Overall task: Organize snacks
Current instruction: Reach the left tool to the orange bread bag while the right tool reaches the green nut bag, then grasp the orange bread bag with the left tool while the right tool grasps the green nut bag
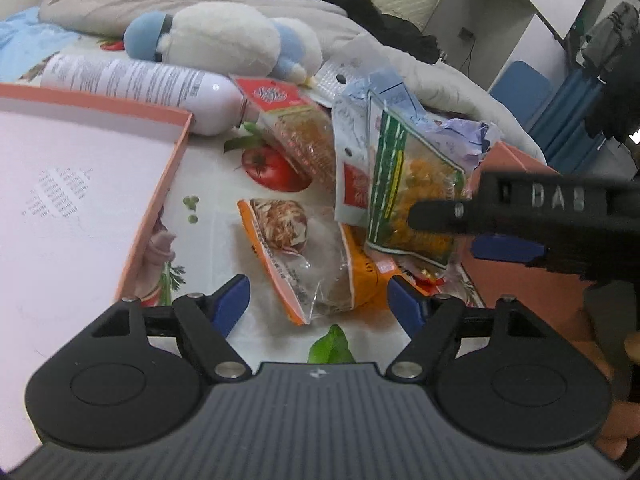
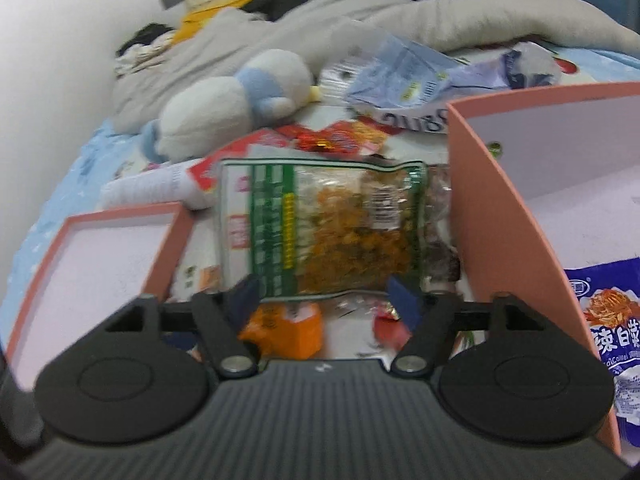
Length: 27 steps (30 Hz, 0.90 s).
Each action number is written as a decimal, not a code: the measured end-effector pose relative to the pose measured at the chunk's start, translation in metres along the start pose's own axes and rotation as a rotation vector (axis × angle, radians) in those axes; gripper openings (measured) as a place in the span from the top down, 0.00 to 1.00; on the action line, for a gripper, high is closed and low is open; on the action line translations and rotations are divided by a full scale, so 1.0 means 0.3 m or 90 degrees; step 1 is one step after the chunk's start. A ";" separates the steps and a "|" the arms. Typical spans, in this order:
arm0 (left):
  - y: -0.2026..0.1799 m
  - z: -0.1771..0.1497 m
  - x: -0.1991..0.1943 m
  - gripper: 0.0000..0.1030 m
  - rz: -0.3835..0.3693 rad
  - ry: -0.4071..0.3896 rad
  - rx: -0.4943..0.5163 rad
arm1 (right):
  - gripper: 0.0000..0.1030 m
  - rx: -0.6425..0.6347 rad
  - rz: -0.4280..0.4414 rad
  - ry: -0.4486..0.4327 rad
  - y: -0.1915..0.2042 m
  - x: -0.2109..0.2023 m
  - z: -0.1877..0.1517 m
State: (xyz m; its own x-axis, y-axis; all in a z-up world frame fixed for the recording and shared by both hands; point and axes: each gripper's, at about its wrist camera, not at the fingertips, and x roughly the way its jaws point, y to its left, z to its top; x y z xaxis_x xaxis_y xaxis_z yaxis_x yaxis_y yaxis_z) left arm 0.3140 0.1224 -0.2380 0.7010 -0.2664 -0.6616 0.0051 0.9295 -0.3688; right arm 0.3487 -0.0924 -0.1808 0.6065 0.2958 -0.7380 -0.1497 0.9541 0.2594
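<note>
Nearest the left tool (image 1: 318, 304), whose jaws stand open and empty, an orange-edged snack packet (image 1: 296, 256) lies flat on the bed, its long axis running away from the tool and between the fingers. Further right, the green-striped snack bag (image 1: 412, 196) leans against the salmon box (image 1: 516, 264). It lies just ahead of the right tool (image 2: 322, 294), also open, nothing gripped. Only the right view shows a blue packet (image 2: 612, 328) already inside that box.

Spread left gripper (image 1: 318, 304) hovers over orange snack packet (image 1: 296, 256) on tablecloth (image 1: 212, 208).
</note>
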 end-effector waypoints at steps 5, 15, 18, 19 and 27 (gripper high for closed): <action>0.014 -0.018 0.037 0.38 -0.005 -0.019 -0.018 | 0.18 0.037 -0.005 0.015 -0.006 0.066 0.018; 0.013 -0.001 0.049 0.76 -0.010 0.002 -0.006 | 0.39 0.067 -0.022 0.039 -0.024 0.162 0.067; 0.012 0.015 0.045 0.82 -0.015 0.020 -0.002 | 0.91 0.103 -0.001 0.095 -0.059 0.213 0.069; 0.009 0.021 0.041 0.82 -0.015 0.027 0.005 | 0.90 0.105 -0.003 0.099 -0.066 0.217 0.066; -0.055 0.054 0.003 0.83 -0.004 0.170 0.094 | 0.90 -0.035 0.030 0.098 -0.013 0.118 0.072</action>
State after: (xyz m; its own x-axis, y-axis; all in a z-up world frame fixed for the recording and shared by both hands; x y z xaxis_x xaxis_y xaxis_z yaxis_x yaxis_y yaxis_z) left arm 0.3260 0.1110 -0.2219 0.4878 -0.3116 -0.8155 0.1262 0.9495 -0.2873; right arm 0.3875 -0.0867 -0.1945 0.4716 0.3395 -0.8138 -0.2195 0.9391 0.2646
